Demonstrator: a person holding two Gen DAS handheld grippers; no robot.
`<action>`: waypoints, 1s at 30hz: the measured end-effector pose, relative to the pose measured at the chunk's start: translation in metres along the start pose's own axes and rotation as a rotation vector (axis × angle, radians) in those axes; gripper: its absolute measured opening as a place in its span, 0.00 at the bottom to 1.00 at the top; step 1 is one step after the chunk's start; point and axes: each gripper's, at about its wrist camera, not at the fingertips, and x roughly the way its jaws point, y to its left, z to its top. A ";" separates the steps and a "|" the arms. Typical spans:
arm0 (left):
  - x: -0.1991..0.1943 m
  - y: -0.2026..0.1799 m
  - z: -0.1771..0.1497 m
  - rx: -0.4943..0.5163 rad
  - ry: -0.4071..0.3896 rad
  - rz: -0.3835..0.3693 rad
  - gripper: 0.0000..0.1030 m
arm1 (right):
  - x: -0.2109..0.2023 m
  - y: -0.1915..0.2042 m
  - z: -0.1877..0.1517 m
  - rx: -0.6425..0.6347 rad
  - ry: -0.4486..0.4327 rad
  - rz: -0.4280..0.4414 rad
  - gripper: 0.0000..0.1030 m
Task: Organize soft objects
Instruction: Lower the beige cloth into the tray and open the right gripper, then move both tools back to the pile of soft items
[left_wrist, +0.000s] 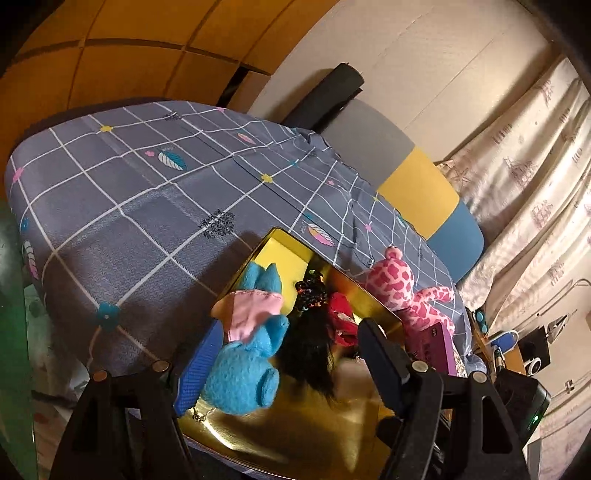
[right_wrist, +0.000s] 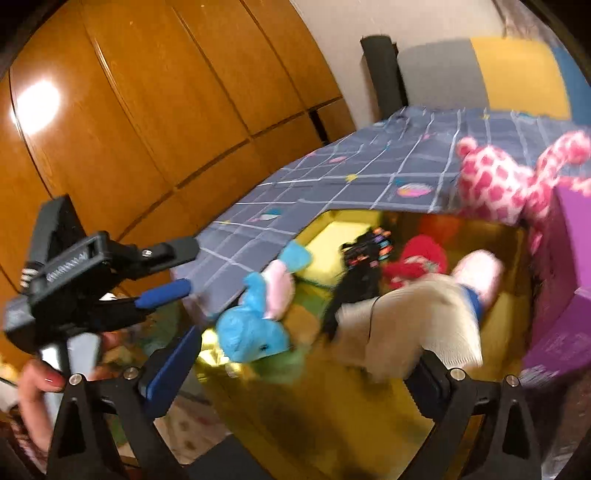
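Left gripper (right_wrist: 186, 266): at the left of the right wrist view, a hand (right_wrist: 35, 384) holds it; fingers wide apart, nothing in them.
Blue toy (left_wrist: 243, 354): low in the middle of the left wrist view, lying in the gold box (left_wrist: 295, 435), touching the left blue finger (left_wrist: 199, 365).
Black hairy toy (left_wrist: 310, 343): just right of it, in the box.
Red toy (left_wrist: 341, 317): next, in the box.
Right gripper (right_wrist: 299, 384): fingers let go, wide apart, over the box.
Cream toy (right_wrist: 413, 325): blurry, in the box.
Pink spotted toy (left_wrist: 402, 288): right, on the bed (left_wrist: 129, 184), outside the box.
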 end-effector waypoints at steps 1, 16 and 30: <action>0.000 0.000 0.000 0.004 0.000 0.001 0.74 | 0.001 -0.001 0.000 0.018 0.003 0.034 0.98; 0.016 0.004 0.001 -0.021 0.061 -0.056 0.74 | -0.059 0.007 0.027 0.025 -0.185 -0.123 0.99; 0.041 -0.098 -0.035 0.209 0.204 -0.167 0.74 | -0.218 -0.092 -0.002 0.293 -0.414 -0.612 0.98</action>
